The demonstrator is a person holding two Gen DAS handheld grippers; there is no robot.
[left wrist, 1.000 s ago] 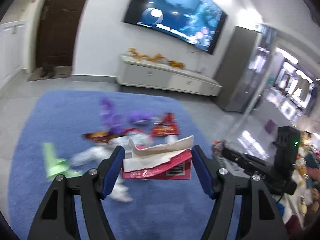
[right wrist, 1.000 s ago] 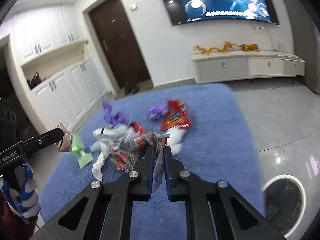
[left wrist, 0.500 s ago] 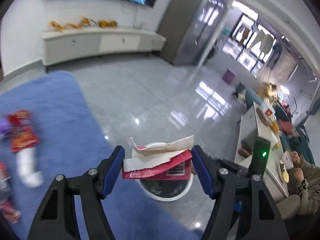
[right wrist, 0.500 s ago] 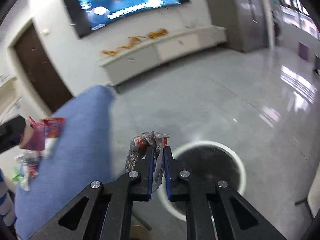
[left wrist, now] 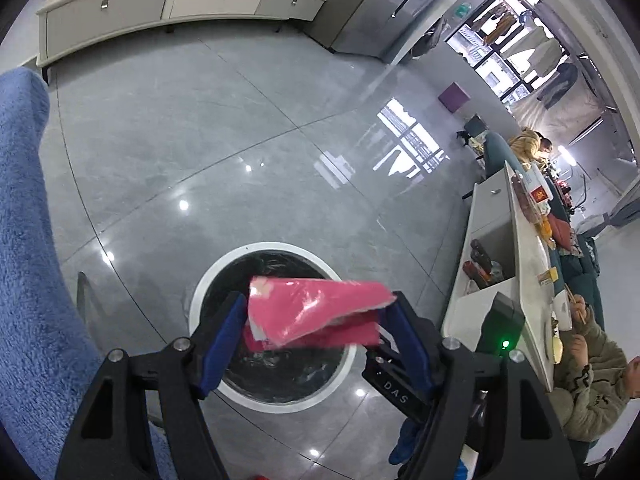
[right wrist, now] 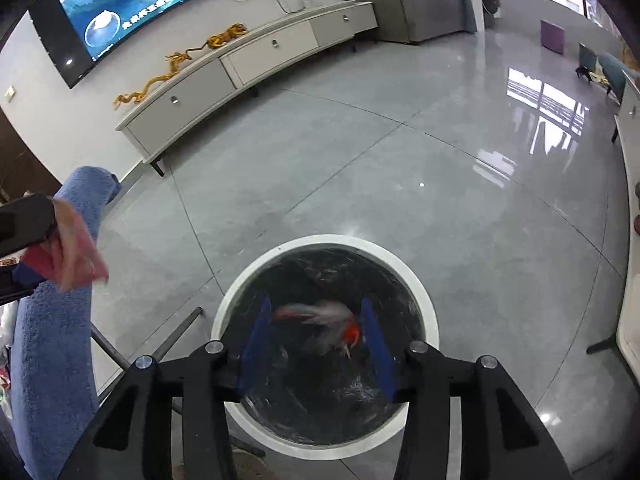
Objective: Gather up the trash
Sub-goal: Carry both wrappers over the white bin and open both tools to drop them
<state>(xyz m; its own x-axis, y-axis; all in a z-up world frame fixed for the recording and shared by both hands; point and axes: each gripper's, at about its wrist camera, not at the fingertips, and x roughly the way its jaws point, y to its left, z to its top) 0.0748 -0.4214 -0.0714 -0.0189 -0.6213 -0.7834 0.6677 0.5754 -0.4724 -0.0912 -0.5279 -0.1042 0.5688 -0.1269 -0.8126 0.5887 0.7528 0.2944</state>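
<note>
- Red box point(left wrist: 316, 312): torn cardboard trash, sitting between the blue pads of the left gripper point(left wrist: 316, 326), directly above the open mouth of the bin point(left wrist: 208, 280). Whether the pads are pressing it or have just let go cannot be told; its edges are blurring, so it may be dropping.
- Long axis of the box: lying crosswise, spanning from pad to pad, roughly level. Its torn flap is pointing up and toward the right pad; the broad face is tilting toward the camera.
- Bearing to target: in the left wrist view the bin is lying straight below and just ahead of the fingers, so the coming move appears to need only a release, no reach.
- Seen from the right wrist view, the box point(right wrist: 72, 252) is hanging at the far left, beside the bin rim point(right wrist: 424, 292) rather than plainly over it; the two views are disagreeing slightly on how centred it is.
- Crumpled wrapper point(right wrist: 324, 320): grey with a red patch, motion-blurred, lying between the spread fingers of the right gripper point(right wrist: 316, 344) and touching neither pad, apparently falling into the black liner.
- Right gripper: fingers standing wide apart, holding nothing, centred over the bin opening; it is the nearer of the two to the bin's middle.
- Blue rug point(left wrist: 28, 240): lying to the left of the bin, its edge near the rim.
- Judgement: the left drop is looking next; the risk is the wide box catching the rim.
</note>
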